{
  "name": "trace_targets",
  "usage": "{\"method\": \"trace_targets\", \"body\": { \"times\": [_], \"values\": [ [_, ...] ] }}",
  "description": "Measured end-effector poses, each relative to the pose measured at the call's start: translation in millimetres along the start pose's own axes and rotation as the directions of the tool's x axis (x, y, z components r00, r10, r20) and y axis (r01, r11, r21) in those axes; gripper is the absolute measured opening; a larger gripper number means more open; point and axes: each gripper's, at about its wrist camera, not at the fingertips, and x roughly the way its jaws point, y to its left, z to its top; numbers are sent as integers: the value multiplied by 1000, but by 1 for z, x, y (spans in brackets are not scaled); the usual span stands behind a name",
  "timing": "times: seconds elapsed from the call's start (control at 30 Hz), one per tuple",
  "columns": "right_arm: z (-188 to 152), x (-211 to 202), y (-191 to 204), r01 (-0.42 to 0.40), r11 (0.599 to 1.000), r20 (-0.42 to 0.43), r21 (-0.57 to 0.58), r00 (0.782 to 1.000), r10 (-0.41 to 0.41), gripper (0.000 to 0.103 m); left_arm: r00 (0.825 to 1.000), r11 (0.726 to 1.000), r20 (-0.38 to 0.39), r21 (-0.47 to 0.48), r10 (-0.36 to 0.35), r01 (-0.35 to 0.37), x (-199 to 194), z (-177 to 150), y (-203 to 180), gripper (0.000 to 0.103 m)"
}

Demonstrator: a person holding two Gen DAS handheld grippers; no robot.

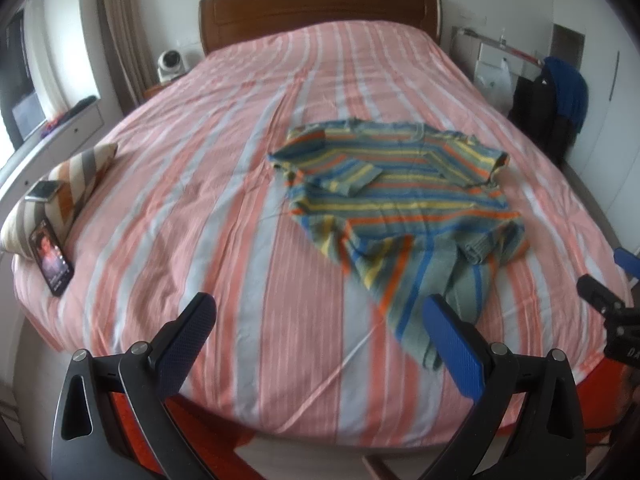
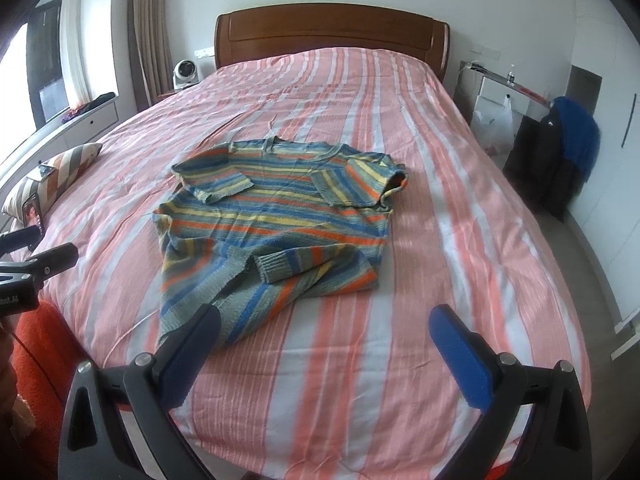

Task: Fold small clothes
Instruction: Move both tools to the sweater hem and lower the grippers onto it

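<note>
We see a wide bed [image 2: 420, 184] dressed in a pink, white and grey striped cover, and we take it as our landmark. A striped knit sweater [image 2: 280, 216] in blue, yellow, orange and grey lies on the cover toward the foot of the bed, its sleeves folded across the body and its hem rumpled at the near edge. Our left gripper [image 1: 320, 340] hangs above the foot of the bed with its jaws spread wide and nothing between them; our right gripper [image 2: 326, 344] does the same, one finger over the sweater's hem. At the head of the bed stands a brown wooden headboard [image 2: 332, 36]. On the bed's left edge rest a chevron-patterned cushion [image 1: 76, 176] and a lit phone [image 1: 52, 258]. Beyond the bed's right side a blue garment [image 2: 576, 132] drapes over dark clothing near white cabinets.
</note>
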Motion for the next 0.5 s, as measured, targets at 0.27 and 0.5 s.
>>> {"method": "trace_targets", "body": {
  "times": [0.27, 0.5],
  "values": [
    [0, 30, -24, -69, 997, -59, 46, 996, 72, 103, 992, 988, -73, 114, -98, 106, 38, -7, -23, 102],
    [33, 125, -26, -325, 897, -176, 300, 905, 387, 92, 983, 984, -72, 42, -171, 174, 35, 10, -19, 102]
  ]
}}
